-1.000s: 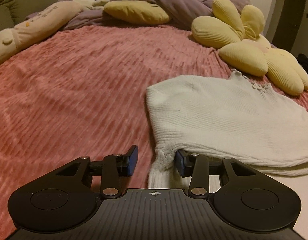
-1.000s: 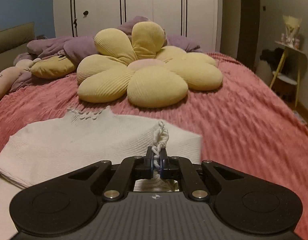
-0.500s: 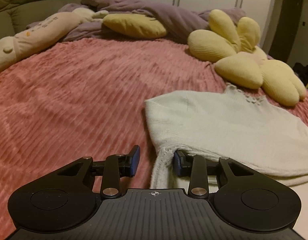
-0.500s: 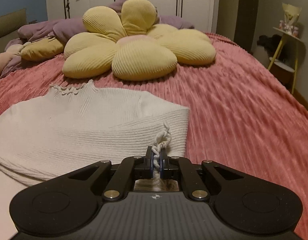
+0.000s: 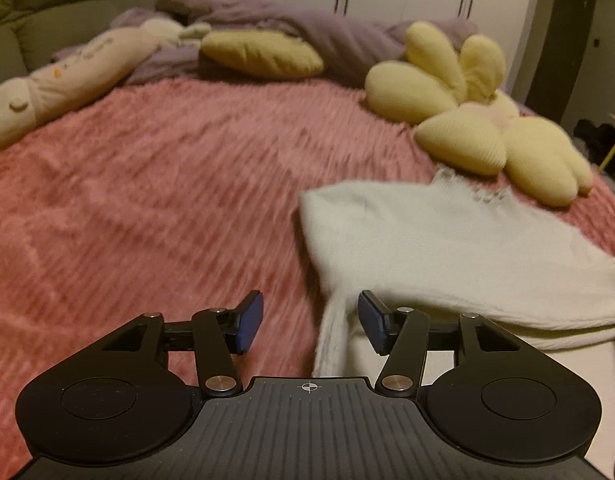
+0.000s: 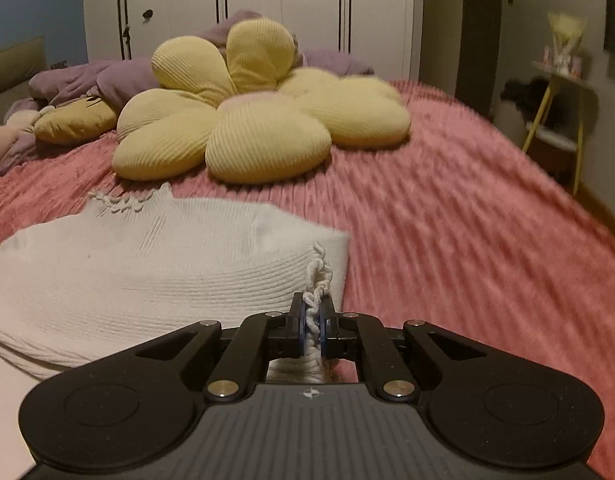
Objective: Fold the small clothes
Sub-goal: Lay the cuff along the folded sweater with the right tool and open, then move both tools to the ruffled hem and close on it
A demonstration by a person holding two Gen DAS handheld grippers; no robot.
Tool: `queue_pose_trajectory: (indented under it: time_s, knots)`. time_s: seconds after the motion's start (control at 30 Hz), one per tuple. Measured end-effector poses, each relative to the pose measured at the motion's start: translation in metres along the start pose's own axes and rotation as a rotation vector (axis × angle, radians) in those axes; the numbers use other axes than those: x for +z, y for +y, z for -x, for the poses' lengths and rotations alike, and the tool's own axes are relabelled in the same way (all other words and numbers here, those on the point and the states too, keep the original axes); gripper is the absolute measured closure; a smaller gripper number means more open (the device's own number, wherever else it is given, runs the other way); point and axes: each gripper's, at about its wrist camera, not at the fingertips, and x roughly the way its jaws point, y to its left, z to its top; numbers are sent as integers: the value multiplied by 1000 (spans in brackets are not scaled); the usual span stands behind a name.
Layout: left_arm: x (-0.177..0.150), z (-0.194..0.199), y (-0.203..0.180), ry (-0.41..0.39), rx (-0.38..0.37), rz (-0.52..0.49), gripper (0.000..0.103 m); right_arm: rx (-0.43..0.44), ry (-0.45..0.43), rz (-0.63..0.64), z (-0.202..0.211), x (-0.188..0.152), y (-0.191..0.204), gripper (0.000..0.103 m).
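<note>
A white knit sweater [image 5: 447, 248] lies on the pink bedspread [image 5: 147, 208], its top half folded over. In the left wrist view my left gripper [image 5: 310, 323] hangs over the sweater's left edge. Its jaws are opening, and a strip of the knit [image 5: 333, 332] runs between the blue pads without being pressed. In the right wrist view the same sweater [image 6: 147, 268] spreads to the left. My right gripper [image 6: 313, 322] is shut on its frayed right corner, and twisted yarn sticks up above the pads.
A yellow flower-shaped cushion [image 6: 251, 120] lies just beyond the sweater. A long cream plush [image 5: 63, 84], a yellow pillow [image 5: 263, 54] and a purple duvet [image 5: 307, 36] line the head of the bed. A small side table [image 6: 559, 120] stands off the bed's right edge.
My left gripper's jaws have spread wider and let go of the sweater's edge, and it has lifted a little. My right gripper stays shut on the corner.
</note>
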Motion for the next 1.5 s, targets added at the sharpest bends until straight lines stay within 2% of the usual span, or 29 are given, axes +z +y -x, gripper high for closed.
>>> queue_pose_trajectory:
  time_s: [0.1,0.23,0.4,0.43,0.5,0.53,0.63,0.7,0.8,0.83,0.9,0.97,1.03,1.13,1.23,1.33,1.43,1.5]
  knots:
    - [0,7,2,-28,31,-5,41,-28,2,18,-3,-1,2,97]
    - [4,-2,3,6,40,-4,41,-18,40,22,-10,-5,-1,97]
    - [11,-22,-17,41,-6,-4,41,-30,48,24,-14,-7,-1,97]
    - [12,-25,-22,45,-8,-9,40,-39,58,31,-17,-8,0,92]
    - [14,-31,-35,44,-18,-24,38,-46,79,40,-16,-3,2,89]
    - [15,-33,-41,37,-27,-28,34,-55,75,27,-12,2,2,86]
    - [15,-43,-64,31,-48,-53,32,-63,-13,-23,7,12,2,84]
    - [12,-51,-80,53,-61,-70,33,-13,-35,-6,13,16,13,84]
    - [-1,-55,-98,75,-89,-105,34,105,39,85,3,10,40,84]
    - [-7,-58,-103,79,-78,-133,33,114,62,120,-1,6,48,84]
    - [-15,-62,-110,52,-46,-182,32,78,118,182,-16,-8,59,84]
    - [-17,-67,-114,40,-25,-209,31,65,73,215,-22,-16,60,84]
    - [-14,-73,-117,40,-8,-217,26,62,70,193,-28,-13,59,84]
    - [-10,-69,-116,49,-1,-206,27,54,74,185,-35,-7,59,83]
    - [-13,-45,-106,43,-39,-176,29,68,85,149,-20,-5,57,82]
    - [-23,-40,-99,53,-55,-174,28,149,93,81,10,-11,45,80]
    - [-34,-44,-108,24,-19,-242,24,134,126,108,12,-30,43,80]
    - [-36,-44,-113,12,0,-293,22,129,106,133,10,-36,45,80]
